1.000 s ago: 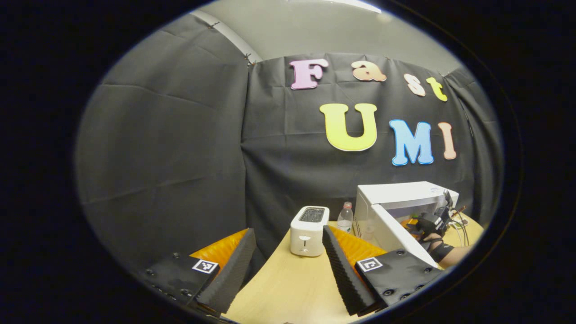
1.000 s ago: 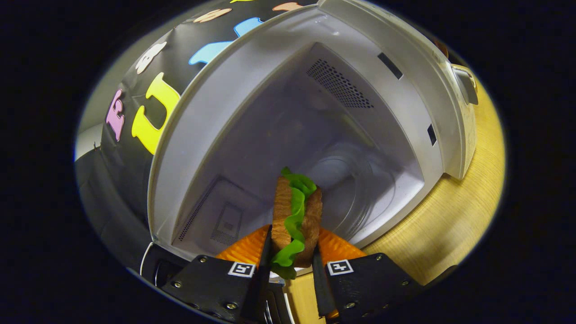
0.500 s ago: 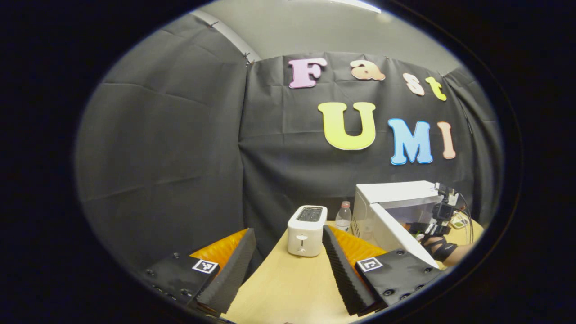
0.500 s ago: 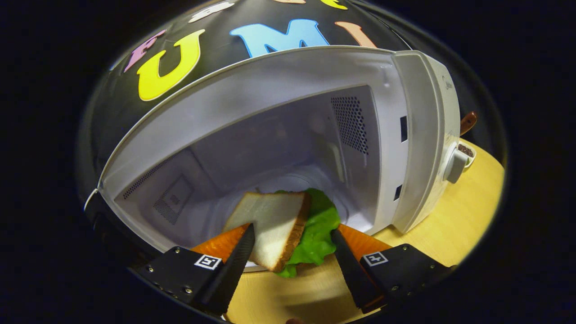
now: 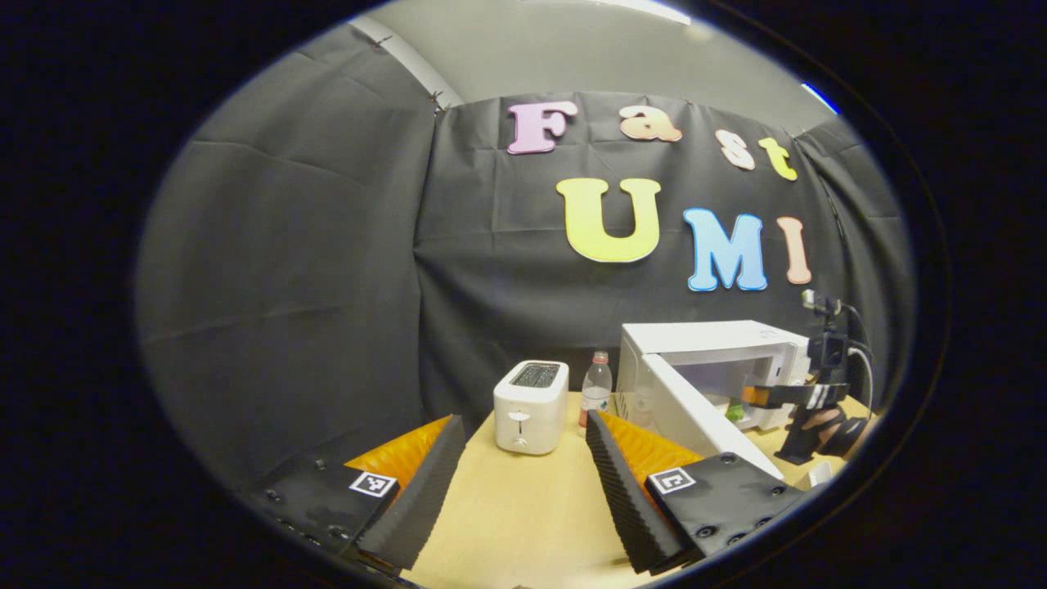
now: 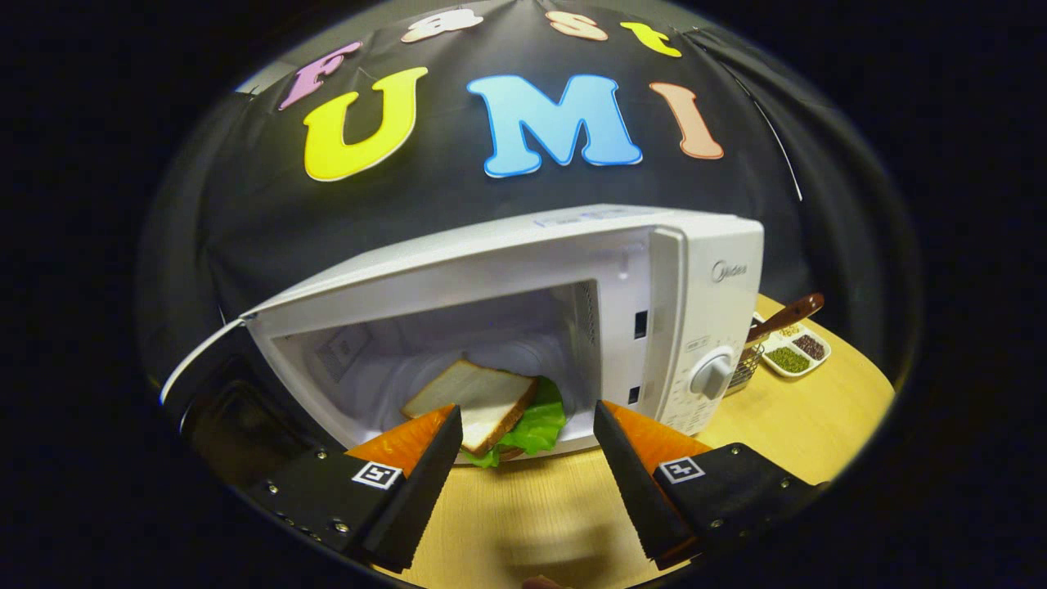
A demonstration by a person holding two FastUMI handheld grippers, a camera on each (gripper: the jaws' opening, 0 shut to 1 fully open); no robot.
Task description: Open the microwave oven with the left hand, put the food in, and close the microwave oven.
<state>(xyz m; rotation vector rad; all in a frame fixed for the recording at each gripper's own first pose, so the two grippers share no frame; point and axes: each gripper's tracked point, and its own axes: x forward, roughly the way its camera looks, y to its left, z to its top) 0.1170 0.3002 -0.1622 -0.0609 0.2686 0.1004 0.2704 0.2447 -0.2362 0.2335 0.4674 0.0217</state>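
Right gripper view: bench first, then the white microwave with its door swung wide, sandwich lying inside near the front edge. Right tongs apart, empty, just outside it. Left tongs also apart, over bare bench, toaster and bottle ahead.

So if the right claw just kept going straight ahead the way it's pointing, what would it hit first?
Most likely the sandwich, lying just inside the open microwave. The right claw is open, empty and aimed at the cavity's front edge. Depth is unclear, so it could clip the microwave's lower lip first.
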